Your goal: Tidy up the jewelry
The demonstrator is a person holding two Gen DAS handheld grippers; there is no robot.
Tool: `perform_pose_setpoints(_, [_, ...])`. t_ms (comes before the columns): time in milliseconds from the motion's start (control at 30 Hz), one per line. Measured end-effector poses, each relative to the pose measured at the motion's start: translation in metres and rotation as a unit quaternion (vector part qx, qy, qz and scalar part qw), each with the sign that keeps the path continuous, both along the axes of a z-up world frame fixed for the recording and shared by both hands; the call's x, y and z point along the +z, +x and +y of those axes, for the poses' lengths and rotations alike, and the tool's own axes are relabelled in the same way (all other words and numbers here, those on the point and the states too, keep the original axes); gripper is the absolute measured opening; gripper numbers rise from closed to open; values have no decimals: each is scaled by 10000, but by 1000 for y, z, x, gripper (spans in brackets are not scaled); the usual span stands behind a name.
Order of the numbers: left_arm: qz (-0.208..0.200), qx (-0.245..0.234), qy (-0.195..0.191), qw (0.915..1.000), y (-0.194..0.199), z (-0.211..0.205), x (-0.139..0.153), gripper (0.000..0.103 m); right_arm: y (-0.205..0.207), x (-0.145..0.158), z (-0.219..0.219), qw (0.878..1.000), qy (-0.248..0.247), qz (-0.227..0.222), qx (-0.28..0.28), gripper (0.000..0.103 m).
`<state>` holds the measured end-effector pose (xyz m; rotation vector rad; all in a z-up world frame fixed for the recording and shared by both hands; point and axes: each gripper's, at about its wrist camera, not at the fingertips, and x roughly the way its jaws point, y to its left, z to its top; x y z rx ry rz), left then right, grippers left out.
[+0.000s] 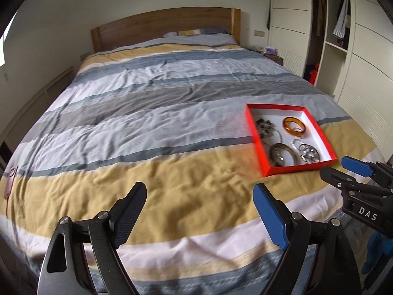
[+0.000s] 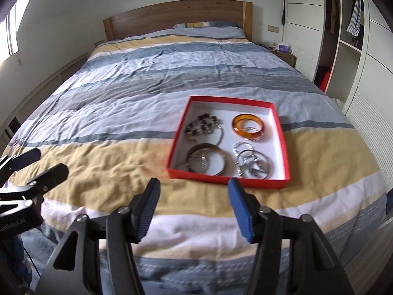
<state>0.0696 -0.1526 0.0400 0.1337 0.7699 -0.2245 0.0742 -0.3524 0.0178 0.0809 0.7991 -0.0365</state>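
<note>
A: Where's the jewelry?
B: In the red box (image 2: 228, 145) on the bed (image 2: 137, 93): amber bangle (image 2: 248, 126) rigid, slick, so I'd pinch its rim. The tangled chains (image 2: 253, 162) look limp.
A: Tongs?
B: My left gripper (image 1: 199, 216) and right gripper (image 2: 194, 209) both gape, empty, short of the box.

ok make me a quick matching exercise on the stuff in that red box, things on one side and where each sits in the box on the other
As seen from the right wrist camera, inside the red box:

Things
1. amber bangle
2. dark beaded piece
3. brown bangle
4. silver rings and bracelets

Places
A. near left corner
B. far right corner
C. near right corner
D. far left corner

Pairs: 1-B, 2-D, 3-A, 4-C
</note>
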Motion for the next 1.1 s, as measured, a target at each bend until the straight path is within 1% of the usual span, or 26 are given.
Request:
perform_pose_setpoints(167, [-86, 235, 12, 9997, -17, 31, 6, 94, -13, 3, 15, 10000, 14, 60, 7, 67])
perform_pose_setpoints(333, [-82, 429, -38, 9990, -28, 52, 8, 102, -26, 10, 19, 10000, -45, 56, -3, 69])
perform_pose_setpoints(467, [-133, 515, -147, 9985, -35, 65, 11, 102, -33, 13, 16, 9999, -92, 35, -86, 70])
perform_pose_setpoints(633, [-274, 719, -158, 9969, -42, 77, 13, 102, -40, 9, 8, 9997, -110, 92, -221, 70])
perform_pose_setpoints(767, [-237, 812, -230, 9961, -44, 87, 9, 102, -44, 3, 3, 9994, -123, 173, -292, 70])
perform_pose_setpoints(1100, [-59, 928, -105, 9956, -38, 97, -6, 102, -39, -9, 0, 9988, -138, 323, -334, 70])
